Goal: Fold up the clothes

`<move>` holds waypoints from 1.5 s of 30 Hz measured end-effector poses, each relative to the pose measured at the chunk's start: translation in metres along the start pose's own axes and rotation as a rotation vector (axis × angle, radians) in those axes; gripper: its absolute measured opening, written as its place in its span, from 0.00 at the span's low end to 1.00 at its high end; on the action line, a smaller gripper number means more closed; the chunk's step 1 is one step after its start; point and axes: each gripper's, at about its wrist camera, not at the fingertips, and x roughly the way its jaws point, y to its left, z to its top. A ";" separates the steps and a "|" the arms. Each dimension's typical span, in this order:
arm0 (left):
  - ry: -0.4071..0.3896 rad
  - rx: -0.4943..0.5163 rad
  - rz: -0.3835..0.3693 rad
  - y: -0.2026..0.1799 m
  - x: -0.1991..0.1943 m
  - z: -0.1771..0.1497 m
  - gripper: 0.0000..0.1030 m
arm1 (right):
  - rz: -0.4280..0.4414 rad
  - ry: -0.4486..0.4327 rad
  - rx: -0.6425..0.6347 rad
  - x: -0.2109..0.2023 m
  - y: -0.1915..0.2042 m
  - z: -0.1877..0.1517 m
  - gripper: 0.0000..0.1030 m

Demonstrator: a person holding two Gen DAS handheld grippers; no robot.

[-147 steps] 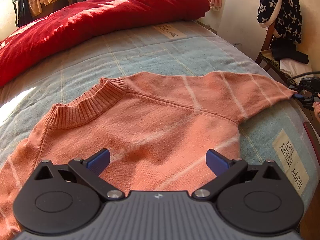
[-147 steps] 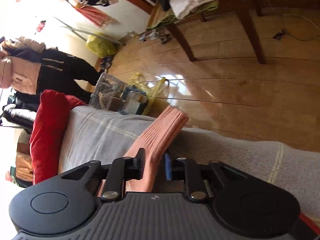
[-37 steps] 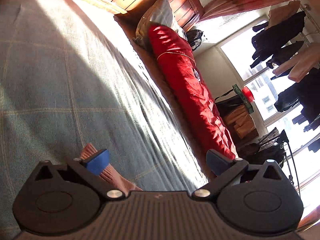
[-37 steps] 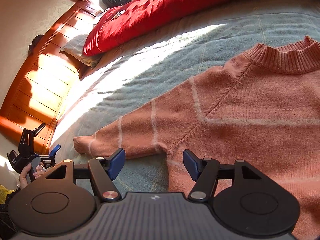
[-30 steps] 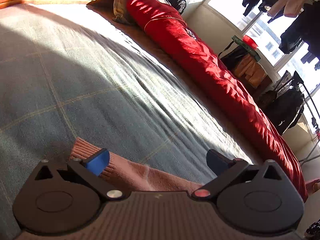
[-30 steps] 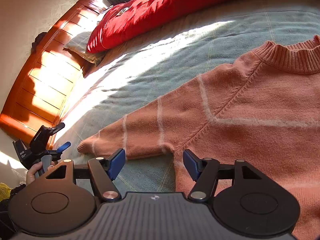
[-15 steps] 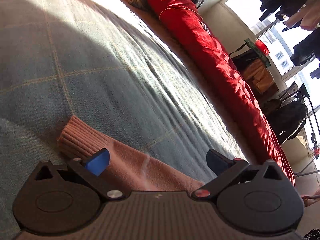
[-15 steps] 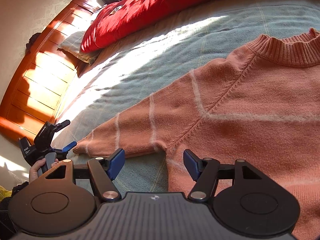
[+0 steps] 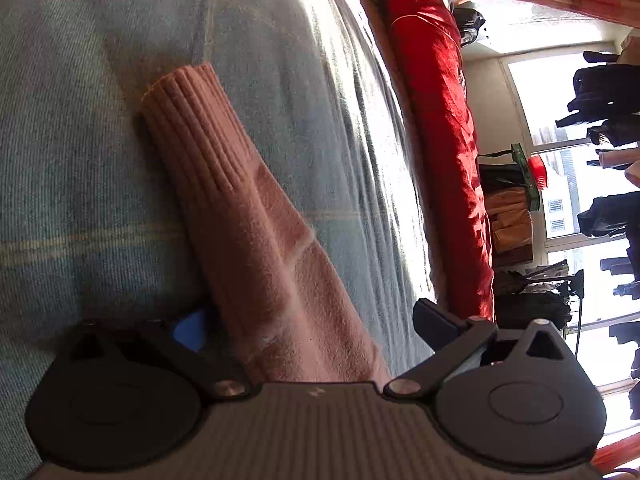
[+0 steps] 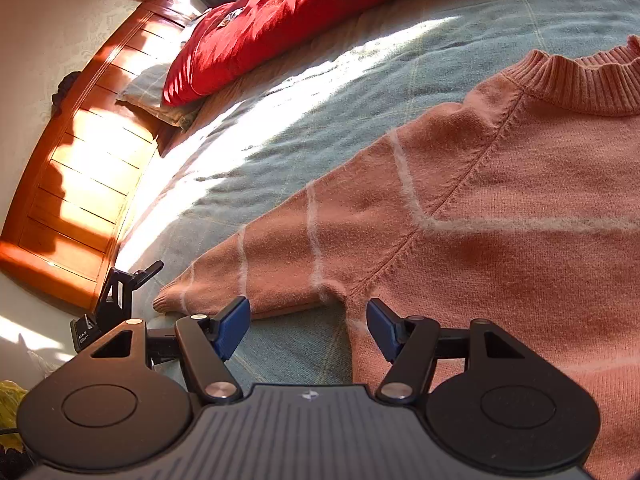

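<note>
left tool (image 9: 308,320): wide; sleeve lies in the gap, near pad touching or just beside its edge, far pad well clear. Not clamped.
right tool (image 10: 308,326): wide, holding nothing; hovers over bare bed at the armpit notch, sleeve hem just beyond one pad, body side edge just beyond the other.
sleeve (image 9: 256,240): runs straight out from the left tool, long axis roughly along the tool's forward line, slanting up-left to the cuff.
cuff (image 9: 188,128): ribbed, flat on the bed, far end of the sleeve in the left view.
sweater (image 10: 520,208): pink with pale stripes, spread flat, front up, on the bed; this sleeve stretched out sideways to full length, collar (image 10: 580,80) away from the person. No fold visible in the part shown; other sleeve and hem out of frame.
nearer hand: left, already astride the sleeve a short way back from the cuff; seen from the right view, that tool (image 10: 116,304) sits at the sleeve tip.
key relation: sweater body lies behind the left tool, so a sleeve fold would carry the cuff back along the sleeve's own axis. Judgement only.
stage: sleeve laid out straight, fits a grab for an inward fold or mere flattening; cannot tell which.
bed (image 10: 320,92): blue-grey cover, sun patch across it.
beyond: red quilt (image 10: 288,12) along the far side, wooden headboard (image 10: 92,152).
</note>
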 end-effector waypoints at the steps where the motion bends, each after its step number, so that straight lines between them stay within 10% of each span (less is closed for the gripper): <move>1: -0.036 -0.009 -0.006 0.000 -0.007 0.002 0.99 | 0.002 0.001 -0.007 0.000 0.002 0.000 0.67; 9: -0.230 0.006 -0.018 -0.005 -0.068 0.027 0.99 | -0.039 0.058 -0.172 0.013 0.026 0.003 0.67; 16: -0.179 0.366 0.235 -0.035 -0.066 0.030 0.99 | -0.228 0.091 -0.589 0.120 0.104 0.008 0.67; 21: -0.110 0.656 0.205 -0.067 -0.037 0.024 0.99 | -0.402 0.077 -0.715 0.195 0.130 -0.012 0.71; 28: 0.039 0.872 0.294 -0.057 0.009 0.010 0.99 | -0.248 0.101 -0.812 0.219 0.168 -0.041 0.83; 33: -0.031 0.957 0.530 -0.045 -0.012 0.016 0.99 | -0.212 0.090 -0.764 0.173 0.148 -0.026 0.83; 39: 0.010 1.048 0.344 -0.071 -0.021 -0.009 0.99 | -0.415 0.007 -0.666 0.132 0.105 -0.005 0.84; 45: 0.204 0.989 0.148 -0.080 0.013 -0.036 0.99 | -0.410 0.036 -0.499 0.141 0.082 0.002 0.86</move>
